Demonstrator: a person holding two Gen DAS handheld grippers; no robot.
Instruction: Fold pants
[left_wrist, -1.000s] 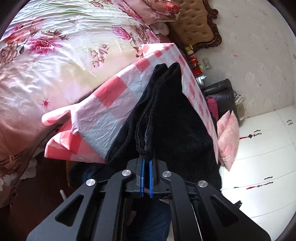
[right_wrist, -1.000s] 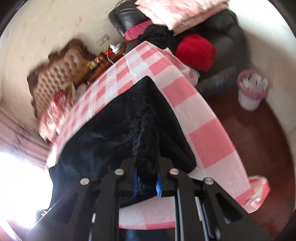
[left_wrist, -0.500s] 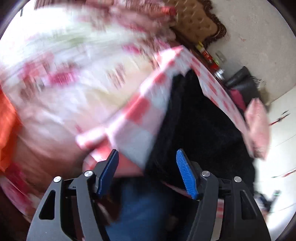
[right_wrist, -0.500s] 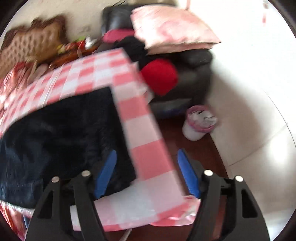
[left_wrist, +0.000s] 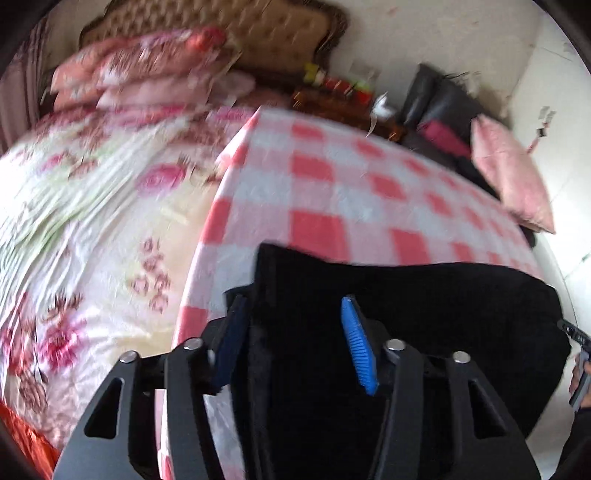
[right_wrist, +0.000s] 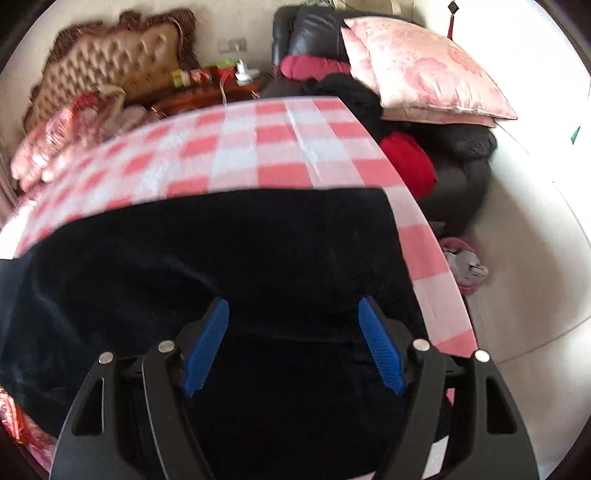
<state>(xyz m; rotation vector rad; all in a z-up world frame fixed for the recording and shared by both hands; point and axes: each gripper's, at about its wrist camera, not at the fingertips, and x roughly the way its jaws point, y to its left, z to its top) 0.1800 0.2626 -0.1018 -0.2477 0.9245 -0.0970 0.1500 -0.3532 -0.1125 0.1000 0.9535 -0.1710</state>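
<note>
Both the left gripper (left_wrist: 291, 343) and right gripper (right_wrist: 291, 347) hang with jaws spread, the left's just narrowing, over black pants (right_wrist: 229, 258); a shallow pinch risks dragging the fold askew off the worktop (right_wrist: 280, 147)

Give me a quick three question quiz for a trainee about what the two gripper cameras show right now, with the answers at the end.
1. True or false: the pants are dark and lie on the checked cloth.
2. Which gripper has both pads over the pants with an open gap between them? A) left gripper B) right gripper C) neither
3. Fill in: in the right wrist view, the pink pillow rests on a black ____.

Key:
1. True.
2. B. The right jaws stand wide and have just been opening, with nothing pressed between the pads. The left jaws have just been closing around an edge of the pants.
3. Sofa.
</note>
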